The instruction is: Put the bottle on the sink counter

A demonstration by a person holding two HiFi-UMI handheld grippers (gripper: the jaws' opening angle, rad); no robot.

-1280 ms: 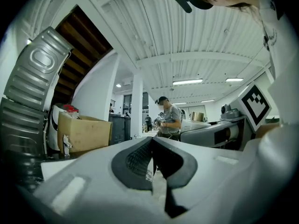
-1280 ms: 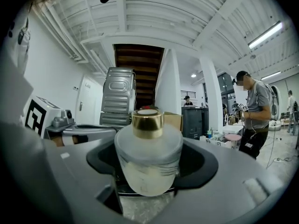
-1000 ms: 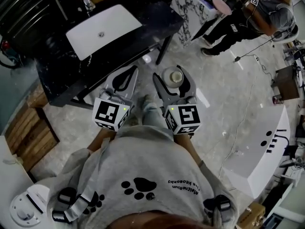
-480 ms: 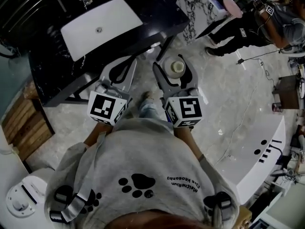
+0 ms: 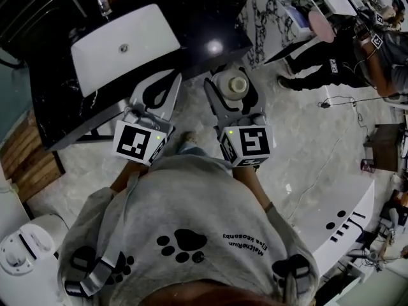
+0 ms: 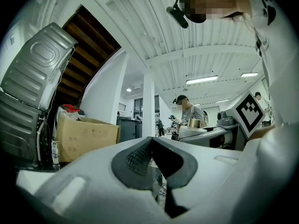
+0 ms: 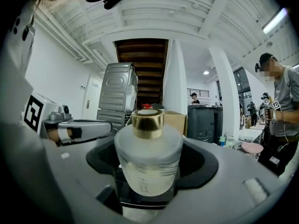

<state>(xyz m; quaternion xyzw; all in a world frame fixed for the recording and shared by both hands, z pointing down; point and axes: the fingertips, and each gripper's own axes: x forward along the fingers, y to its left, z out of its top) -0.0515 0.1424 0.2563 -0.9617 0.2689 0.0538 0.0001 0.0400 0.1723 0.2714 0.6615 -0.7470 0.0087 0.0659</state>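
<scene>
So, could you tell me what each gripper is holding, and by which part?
The right gripper clamps the frosted glass bottle with the gold cap by its rounded body, below the cap. The left gripper is shut and empty.

From the head view I place the desk ahead of both grippers. The sink is set in the desk's left part, and the tap stands behind the sink. The left gripper is just before the desk's near edge, in front of the sink. The right gripper is beside it on the right, near the desk's right corner. The bottle stands upright between its fingers. A cabinet stands right of the desk. A person stands further right, beyond the cabinet. Planks lie on the floor to my left.
</scene>
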